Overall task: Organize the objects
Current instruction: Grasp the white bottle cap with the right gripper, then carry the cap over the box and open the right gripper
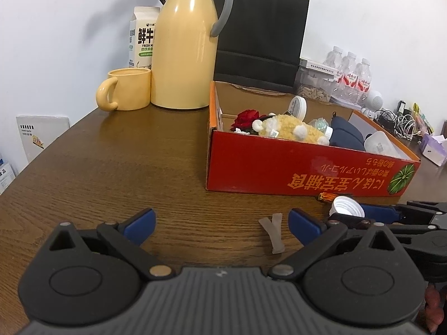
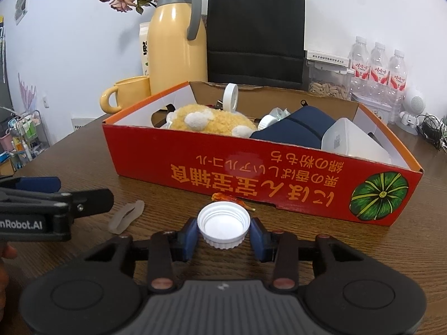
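My right gripper [image 2: 223, 233] is shut on a white screw cap [image 2: 223, 227], open side up, just above the brown table in front of the red cardboard box [image 2: 251, 178]. The cap also shows in the left wrist view [image 1: 346, 208] between the right gripper's blue pads. My left gripper [image 1: 222, 223] is open and empty, low over the table left of the cap. A translucent rubbery strip [image 1: 272, 231] lies between its fingertips, nearer the right one; it also shows in the right wrist view [image 2: 127, 216]. The box holds a yellow plush toy [image 2: 209, 120], a navy pouch [image 2: 296, 129] and a white container [image 2: 352, 141].
An orange candy wrapper [image 2: 227, 196] lies against the box front. A yellow thermos [image 1: 185, 44], yellow mug [image 1: 125, 89], milk carton [image 1: 142, 36] and black paper bag [image 1: 262, 33] stand at the back. Water bottles [image 2: 377, 64] and cables [image 1: 402, 124] crowd the back right.
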Action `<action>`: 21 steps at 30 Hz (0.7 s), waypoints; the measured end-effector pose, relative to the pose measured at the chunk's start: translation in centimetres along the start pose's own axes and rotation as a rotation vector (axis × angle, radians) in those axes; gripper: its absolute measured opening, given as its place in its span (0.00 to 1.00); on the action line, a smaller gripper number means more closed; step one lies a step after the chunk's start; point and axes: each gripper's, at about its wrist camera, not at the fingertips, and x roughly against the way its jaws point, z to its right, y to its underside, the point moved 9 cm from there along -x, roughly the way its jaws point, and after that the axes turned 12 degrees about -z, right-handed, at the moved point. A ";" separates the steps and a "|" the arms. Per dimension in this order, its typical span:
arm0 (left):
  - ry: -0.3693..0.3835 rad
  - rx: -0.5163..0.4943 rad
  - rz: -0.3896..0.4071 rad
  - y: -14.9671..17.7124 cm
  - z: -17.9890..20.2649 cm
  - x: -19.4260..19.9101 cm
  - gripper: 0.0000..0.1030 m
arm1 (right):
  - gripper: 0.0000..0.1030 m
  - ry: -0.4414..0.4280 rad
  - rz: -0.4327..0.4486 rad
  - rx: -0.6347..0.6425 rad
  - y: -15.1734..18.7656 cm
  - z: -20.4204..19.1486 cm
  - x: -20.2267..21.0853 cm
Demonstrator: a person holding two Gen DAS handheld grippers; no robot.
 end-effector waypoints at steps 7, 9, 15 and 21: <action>-0.001 0.006 -0.013 0.1 -0.1 -0.3 1.00 | 0.38 0.034 0.095 -0.002 -0.3 0.7 1.7; 0.000 0.004 -0.016 0.1 -0.1 -0.4 1.00 | 0.38 0.047 0.120 -0.005 -0.3 1.1 2.3; 0.006 -0.004 -0.018 0.3 0.2 -0.5 1.00 | 0.38 0.070 0.166 -0.001 0.0 2.0 3.7; 0.018 -0.025 0.001 0.4 1.0 -0.1 1.00 | 0.38 0.077 0.201 -0.022 0.3 3.6 5.0</action>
